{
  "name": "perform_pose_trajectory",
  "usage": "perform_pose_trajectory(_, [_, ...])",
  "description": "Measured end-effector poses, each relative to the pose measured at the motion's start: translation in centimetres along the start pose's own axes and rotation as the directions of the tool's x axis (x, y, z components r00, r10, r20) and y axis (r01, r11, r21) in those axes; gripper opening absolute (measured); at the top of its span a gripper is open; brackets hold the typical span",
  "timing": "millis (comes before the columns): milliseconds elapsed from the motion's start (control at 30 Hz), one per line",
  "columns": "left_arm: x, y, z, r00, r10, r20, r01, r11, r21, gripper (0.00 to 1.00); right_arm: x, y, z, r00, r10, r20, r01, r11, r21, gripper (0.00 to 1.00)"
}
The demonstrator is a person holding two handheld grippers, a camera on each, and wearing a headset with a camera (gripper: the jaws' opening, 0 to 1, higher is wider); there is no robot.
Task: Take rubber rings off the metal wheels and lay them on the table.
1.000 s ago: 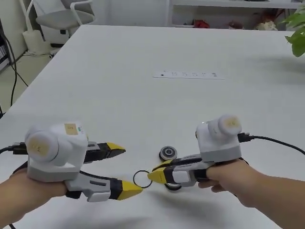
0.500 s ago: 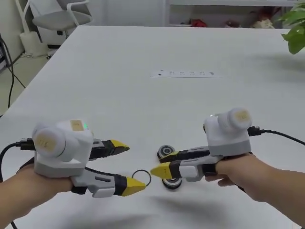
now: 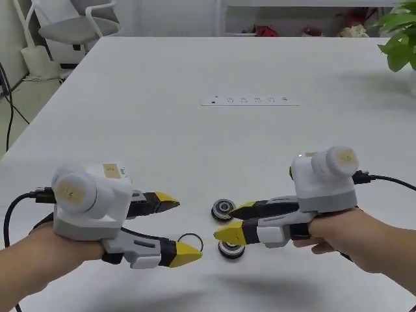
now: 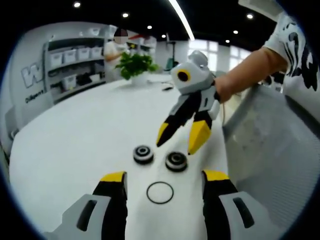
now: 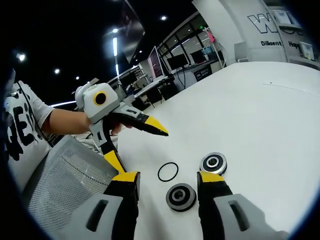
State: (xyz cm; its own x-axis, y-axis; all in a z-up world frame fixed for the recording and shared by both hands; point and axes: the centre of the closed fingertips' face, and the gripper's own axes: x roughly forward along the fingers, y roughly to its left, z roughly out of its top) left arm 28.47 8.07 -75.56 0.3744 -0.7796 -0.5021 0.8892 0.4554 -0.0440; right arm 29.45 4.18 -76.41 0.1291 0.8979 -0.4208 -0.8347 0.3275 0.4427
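Note:
A loose black rubber ring (image 3: 192, 234) lies flat on the white table (image 3: 208, 143), partly behind the lower jaw of my left gripper (image 3: 177, 227). Two metal wheels with dark rims rest beside it: one (image 3: 223, 208) farther off, one (image 3: 232, 249) nearer, under my right gripper (image 3: 229, 222). Both grippers are open, hold nothing and point at each other. In the left gripper view the ring (image 4: 147, 193) lies just ahead between my jaws, with both wheels (image 4: 143, 154) (image 4: 176, 161) beyond it. In the right gripper view the ring (image 5: 159, 174) and a wheel (image 5: 181, 196) lie between my jaws.
A white power strip (image 3: 250, 101) lies flat at mid-table. A green plant (image 3: 400, 39) stands at the far right edge and an office chair (image 3: 68, 19) beyond the far left corner. Cables trail from both grippers.
My right gripper has drawn back to the right, away from the ring, and its jaws have spread. The ring stays on the table by the left gripper's lower jaw.

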Motion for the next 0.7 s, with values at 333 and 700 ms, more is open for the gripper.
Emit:
perform_pose_trajectory(333, [1.0, -0.4, 0.4, 0.9997, -0.023, -0.006, 0.023, 1.0, 0.006, 0.6, -1.4, -0.4, 0.6, 0.9993, -0.024, 0.03, 0.025, 0.999, -0.021, 0.43])
perform_pose_trajectory(700, [2.2, -0.7, 0.3, 0.9988, -0.044, -0.02, 0.044, 0.999, 0.008, 0.58, -2.3, -1.4, -1.5, 0.9976, -0.052, -0.045, 0.046, 0.992, -0.119, 0.4])
